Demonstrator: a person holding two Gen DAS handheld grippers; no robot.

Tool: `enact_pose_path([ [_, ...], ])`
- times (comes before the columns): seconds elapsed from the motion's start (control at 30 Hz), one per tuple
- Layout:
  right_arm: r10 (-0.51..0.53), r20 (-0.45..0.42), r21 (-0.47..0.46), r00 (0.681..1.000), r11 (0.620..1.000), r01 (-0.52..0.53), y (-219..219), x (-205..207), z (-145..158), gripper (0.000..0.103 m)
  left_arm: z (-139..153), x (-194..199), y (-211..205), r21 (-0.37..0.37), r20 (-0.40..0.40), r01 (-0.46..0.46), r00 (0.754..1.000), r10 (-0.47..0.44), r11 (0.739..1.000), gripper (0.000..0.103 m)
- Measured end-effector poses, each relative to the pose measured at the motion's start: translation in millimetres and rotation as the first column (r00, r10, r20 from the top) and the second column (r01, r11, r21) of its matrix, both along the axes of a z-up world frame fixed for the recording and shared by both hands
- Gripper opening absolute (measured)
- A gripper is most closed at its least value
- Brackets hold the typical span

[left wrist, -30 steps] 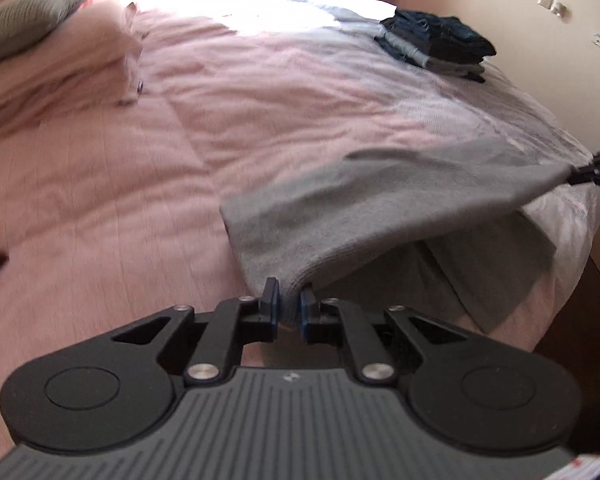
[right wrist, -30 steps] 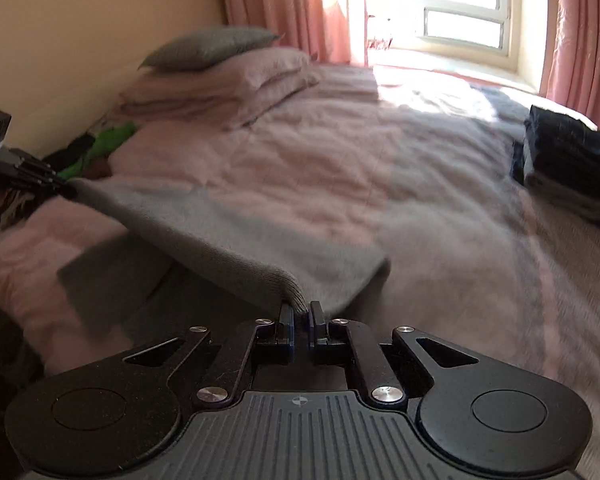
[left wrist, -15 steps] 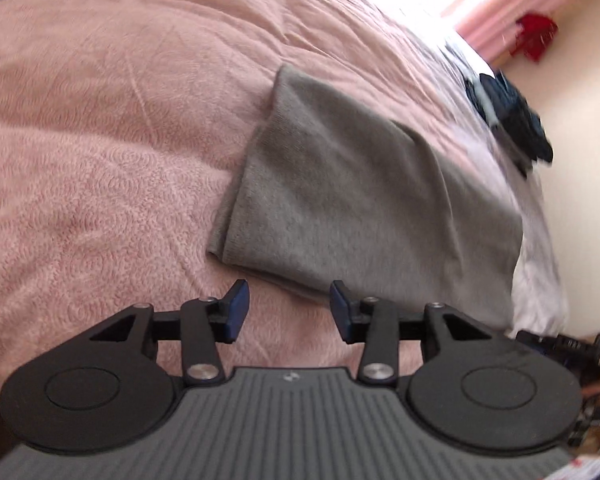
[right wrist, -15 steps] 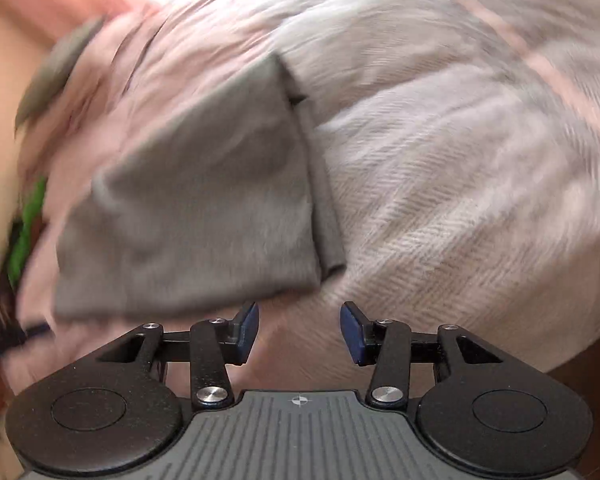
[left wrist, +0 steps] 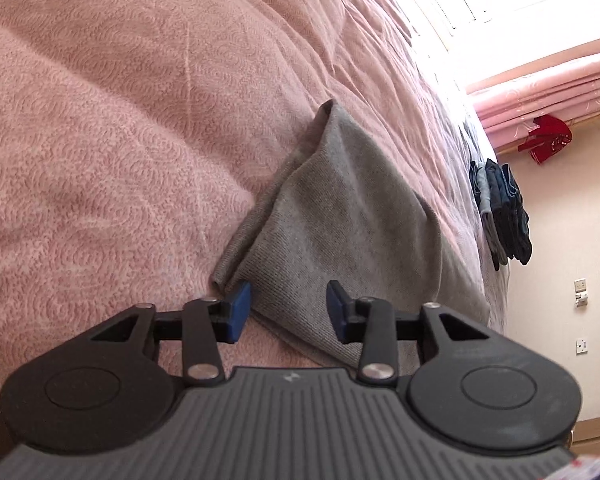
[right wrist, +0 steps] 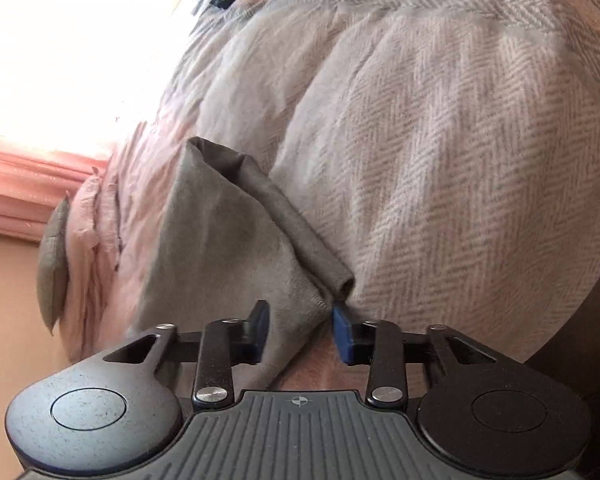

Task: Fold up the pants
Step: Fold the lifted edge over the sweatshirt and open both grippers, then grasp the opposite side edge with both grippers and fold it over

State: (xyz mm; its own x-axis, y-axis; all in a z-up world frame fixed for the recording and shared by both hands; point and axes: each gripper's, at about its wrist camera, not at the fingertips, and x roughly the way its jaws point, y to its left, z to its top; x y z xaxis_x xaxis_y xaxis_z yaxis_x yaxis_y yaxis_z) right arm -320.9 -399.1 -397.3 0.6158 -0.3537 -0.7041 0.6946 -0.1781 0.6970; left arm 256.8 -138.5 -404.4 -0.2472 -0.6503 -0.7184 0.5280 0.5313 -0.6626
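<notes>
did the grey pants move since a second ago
Yes. The grey pants hung stretched between both grippers above the pink bedspread; now they lie folded on it. The left gripper and right gripper, jaws just closing, stand open around their near corners.

Two handheld grippers angle downward, each rolled sideways. The left gripper has its blue-padded jaws apart after just narrowing, cloth lying between them unpressed. The right gripper likewise has been closing, its pads apart around cloth.
</notes>
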Motion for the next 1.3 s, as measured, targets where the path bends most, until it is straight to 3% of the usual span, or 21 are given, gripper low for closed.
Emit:
enact_pose_path([
  [0.03,-0.008,-0.005,-0.006,1.0,1.0,0.008,-1,1,-1,0.006,0,0,-1,0.008,0.013,0.003,1.0,-0.004,1.0,0.014],
  [0.07,-0.019,-0.004,-0.015,1.0,1.0,0.019,-1,-1,1,0.004,-1,1,-1,0.01,0.018,0.007,1.0,-0.007,1.0,0.0],
  [0.2,0.022,-0.042,-0.179,0.999,0.983,-0.029,10,-1,34,0.002,16,0,11,-0.08,0.075,0.012,0.997,-0.006,0.997,0.0],
  [0.27,0.012,-0.039,-0.228,0.999,0.973,-0.02,16,-3,46,0.002,15,0,19,-0.072,0.101,0.005,0.995,0.002,0.997,0.0],
  [0.37,0.01,-0.121,-0.169,0.993,0.985,-0.03,24,-5,31,0.003,-3,-5,20,0.067,0.157,0.047,0.986,-0.057,0.997,0.0],
  [0.43,0.087,-0.197,-0.063,0.977,0.993,-0.101,22,3,13,0.003,-4,-8,17,0.086,0.163,0.074,0.983,-0.087,0.994,0.0],
  [0.47,0.119,-0.234,-0.043,0.965,0.99,-0.132,21,9,10,0.006,2,-7,15,0.085,0.174,0.084,0.98,-0.097,0.993,0.0],
  [0.57,0.203,-0.337,-0.049,0.919,0.971,-0.233,12,22,27,0.019,23,0,8,0.079,0.251,0.105,0.96,-0.122,0.991,0.014],
  [0.67,0.229,-0.419,-0.141,0.878,0.939,-0.312,-1,30,53,0.033,40,15,-15,0.084,0.324,0.148,0.931,-0.167,0.985,0.018],
  [0.7,0.224,-0.419,-0.169,0.88,0.933,-0.318,-9,31,60,0.042,44,21,-26,0.077,0.342,0.158,0.923,-0.175,0.984,0.025],
  [0.77,0.208,-0.397,-0.207,0.894,0.928,-0.309,-33,35,66,0.05,47,35,-57,0.066,0.351,0.16,0.92,-0.173,0.985,0.037],
  [0.87,0.207,-0.346,-0.222,0.915,0.93,-0.294,-79,47,65,0.052,45,53,-112,0.026,0.296,0.152,0.943,-0.153,0.988,0.063],
  [0.97,0.193,-0.265,-0.207,0.945,0.945,-0.252,-120,60,52,0.053,37,67,-163,0.001,0.212,0.185,0.961,-0.181,0.983,0.063],
  [1.13,0.191,-0.145,-0.12,0.971,0.971,-0.209,-158,69,30,0.053,15,69,-220,0.074,0.13,0.269,0.952,-0.277,0.96,0.063],
  [1.17,0.192,-0.119,-0.116,0.974,0.972,-0.206,-160,70,28,0.053,10,67,-227,0.095,0.118,0.299,0.944,-0.309,0.95,0.06],
  [1.23,0.194,-0.075,-0.111,0.978,0.973,-0.202,-162,71,25,0.053,4,61,-234,0.129,0.13,0.338,0.926,-0.354,0.932,0.046],
  [1.27,0.2,-0.062,-0.113,0.978,0.972,-0.206,-162,73,24,0.053,1,60,-236,0.131,0.127,0.357,0.919,-0.372,0.925,0.033],
  [1.3,0.206,-0.064,-0.117,0.976,0.97,-0.213,-161,74,24,0.048,0,58,-235,0.136,0.138,0.36,0.916,-0.377,0.923,0.028],
])
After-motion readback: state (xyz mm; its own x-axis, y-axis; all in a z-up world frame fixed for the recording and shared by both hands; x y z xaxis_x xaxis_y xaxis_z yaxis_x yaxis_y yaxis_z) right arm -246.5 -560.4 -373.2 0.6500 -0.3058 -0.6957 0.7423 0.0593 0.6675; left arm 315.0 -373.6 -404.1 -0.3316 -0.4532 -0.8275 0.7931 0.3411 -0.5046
